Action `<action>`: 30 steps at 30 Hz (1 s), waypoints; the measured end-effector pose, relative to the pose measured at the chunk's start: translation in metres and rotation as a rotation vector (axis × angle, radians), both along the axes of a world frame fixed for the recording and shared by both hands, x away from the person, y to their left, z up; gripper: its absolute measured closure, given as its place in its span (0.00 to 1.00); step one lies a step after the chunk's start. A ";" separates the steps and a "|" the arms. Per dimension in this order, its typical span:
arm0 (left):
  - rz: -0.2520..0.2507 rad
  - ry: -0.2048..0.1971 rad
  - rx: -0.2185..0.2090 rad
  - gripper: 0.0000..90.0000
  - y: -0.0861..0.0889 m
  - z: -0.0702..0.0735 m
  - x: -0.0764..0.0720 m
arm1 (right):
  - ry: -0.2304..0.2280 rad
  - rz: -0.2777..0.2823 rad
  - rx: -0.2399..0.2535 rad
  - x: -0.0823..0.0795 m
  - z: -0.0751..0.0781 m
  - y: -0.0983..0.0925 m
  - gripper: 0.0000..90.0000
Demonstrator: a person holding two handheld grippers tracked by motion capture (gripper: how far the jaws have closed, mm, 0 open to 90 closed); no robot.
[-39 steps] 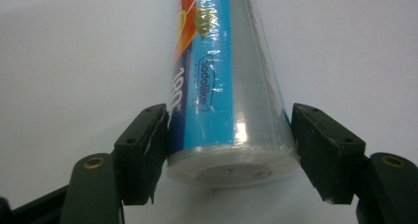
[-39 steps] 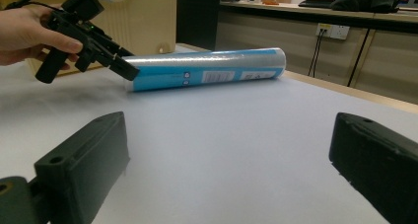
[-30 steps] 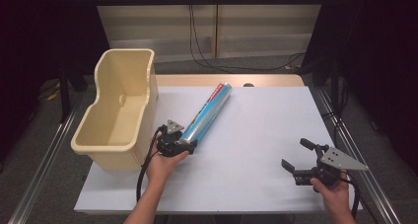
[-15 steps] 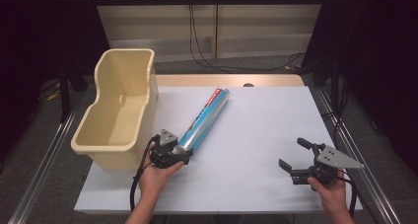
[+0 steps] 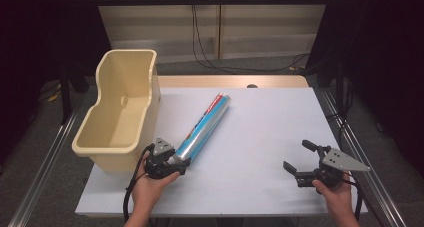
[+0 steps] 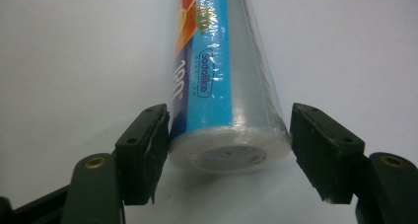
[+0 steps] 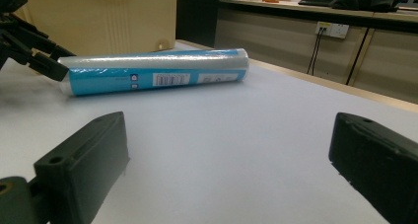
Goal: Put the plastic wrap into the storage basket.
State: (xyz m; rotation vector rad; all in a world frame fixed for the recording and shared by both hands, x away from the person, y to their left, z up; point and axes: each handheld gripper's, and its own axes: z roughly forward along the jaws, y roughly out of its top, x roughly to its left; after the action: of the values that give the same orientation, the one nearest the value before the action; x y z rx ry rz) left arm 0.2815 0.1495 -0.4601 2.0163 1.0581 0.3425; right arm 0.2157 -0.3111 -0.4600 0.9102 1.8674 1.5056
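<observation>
Blue-and-silver plastic-wrapped roll lies lengthwise away from the left gripper, whose spread jaws flank its near end, maybe touching one side; right gripper open, well apart.

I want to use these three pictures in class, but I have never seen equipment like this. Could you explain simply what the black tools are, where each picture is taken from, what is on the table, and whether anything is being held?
No robot here: a person holds a hand-operated two-jaw gripper in each hand. One picture looks down from above the table; the other two come from small cameras riding on each gripper, looking along its black jaws.

On the white table lies a long roll in blue printed wrap, beside a cream plastic tub.

The left gripper has its jaws on either side of the roll's near end: one seems to touch, the other shows a small gap, so it is not clamped yet. The right gripper is open, holding nothing, above bare table.
</observation>
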 end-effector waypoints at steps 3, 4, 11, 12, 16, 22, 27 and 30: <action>-0.005 0.010 0.010 0.36 0.000 0.001 0.001 | 0.004 0.001 -0.002 0.001 0.000 0.001 0.01; -0.003 0.018 0.017 0.36 -0.001 0.003 0.002 | 0.004 0.002 0.001 0.001 0.000 0.001 0.01; -0.010 0.065 0.022 0.36 -0.004 0.011 0.010 | 0.005 0.006 0.002 0.002 -0.001 0.001 0.01; -0.014 0.063 0.020 0.35 -0.006 0.013 0.012 | 0.004 0.005 0.003 0.002 0.000 0.001 0.01; -0.025 0.047 0.021 0.33 -0.015 0.023 0.020 | 0.001 0.005 0.004 0.002 0.000 0.001 0.01; -0.031 0.035 0.019 0.31 -0.030 0.034 0.040 | 0.000 0.005 0.008 0.001 0.001 0.001 0.01; -0.032 0.030 0.023 0.28 -0.040 0.041 0.057 | -0.003 0.003 0.012 0.001 0.001 0.000 0.01; -0.029 0.022 0.003 0.25 -0.044 0.045 0.067 | -0.001 0.002 0.012 0.001 0.001 -0.001 0.01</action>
State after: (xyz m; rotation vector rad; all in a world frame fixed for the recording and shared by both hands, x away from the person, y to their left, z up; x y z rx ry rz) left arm 0.3480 0.1059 -0.4153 2.0406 1.0409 0.3078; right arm 0.2170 -0.3121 -0.4590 0.9133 1.8605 1.5197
